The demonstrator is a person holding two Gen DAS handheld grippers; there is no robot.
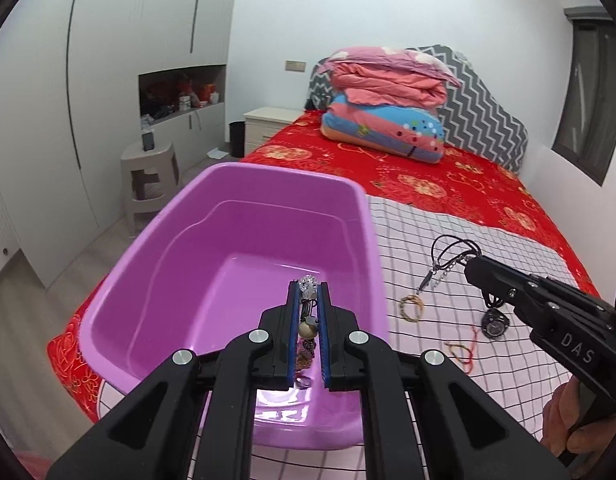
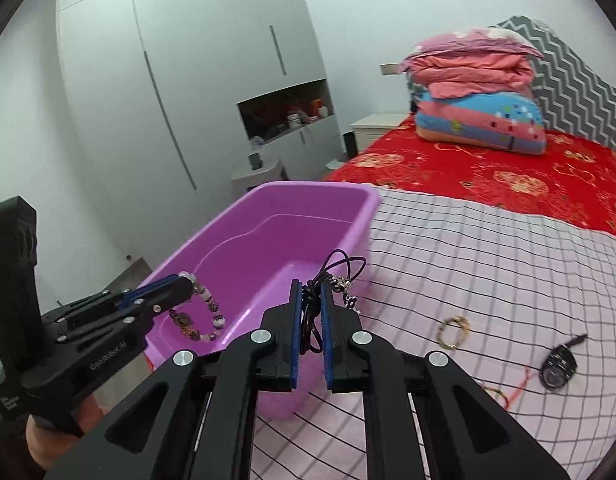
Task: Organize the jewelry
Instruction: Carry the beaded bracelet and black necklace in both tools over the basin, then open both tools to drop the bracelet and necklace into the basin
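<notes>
A purple plastic tub (image 1: 244,176) sits on the bed at the left. My left gripper (image 1: 308,286) hangs over its inside, shut on a beaded bracelet (image 1: 307,326). In the right wrist view that bracelet (image 2: 196,322) dangles in a loop from the left gripper (image 2: 186,282) above the tub (image 2: 328,194). My right gripper (image 2: 310,286) is shut on a black cord necklace (image 2: 340,264) with small metal charms, just beside the tub's right rim. From the left wrist view the right gripper (image 1: 470,266) carries the cord (image 1: 448,246) over the checked cloth.
A gold bracelet (image 2: 454,332), a black watch (image 2: 558,366) and a red string bracelet (image 2: 512,392) lie on the checked cloth (image 2: 488,248). Folded quilts (image 1: 388,104) sit at the head of the red bed. A grey stool (image 1: 148,176) stands on the floor beyond the tub.
</notes>
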